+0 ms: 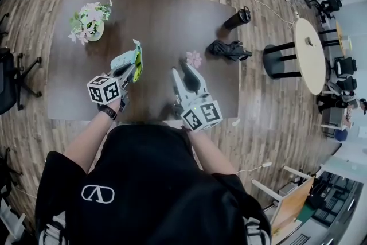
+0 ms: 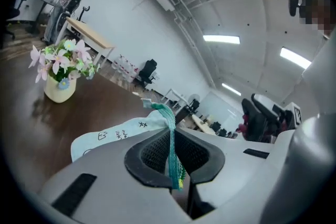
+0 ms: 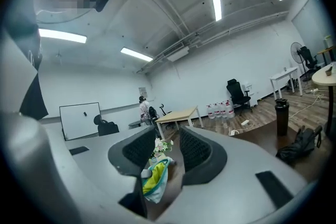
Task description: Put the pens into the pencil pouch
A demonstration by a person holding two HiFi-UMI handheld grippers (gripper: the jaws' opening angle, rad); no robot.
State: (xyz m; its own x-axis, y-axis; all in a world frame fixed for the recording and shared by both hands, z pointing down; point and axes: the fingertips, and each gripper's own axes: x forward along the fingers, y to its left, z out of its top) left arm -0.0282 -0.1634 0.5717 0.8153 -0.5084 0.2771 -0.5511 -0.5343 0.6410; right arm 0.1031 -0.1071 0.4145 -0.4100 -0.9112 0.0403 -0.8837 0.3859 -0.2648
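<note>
While the pouch (image 2: 116, 136) is pinched at its edge by the left gripper (image 2: 176, 139), the jaws of the right gripper (image 3: 161, 148) are spread, touching nothing.

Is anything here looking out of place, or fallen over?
Nothing is spilled or fallen. Only the pouch is unusual: the left gripper pinches its zipper edge, so it is held on edge, not lying flat on the table.

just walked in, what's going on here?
A person at the brown table has a claw in each hand. The left claw is shut on the green zipper edge of the light blue pencil pouch. The right claw is open and empty, pointed at the pouch's mouth, where yellow lining shows. I can't make out a pen in any view.
</note>
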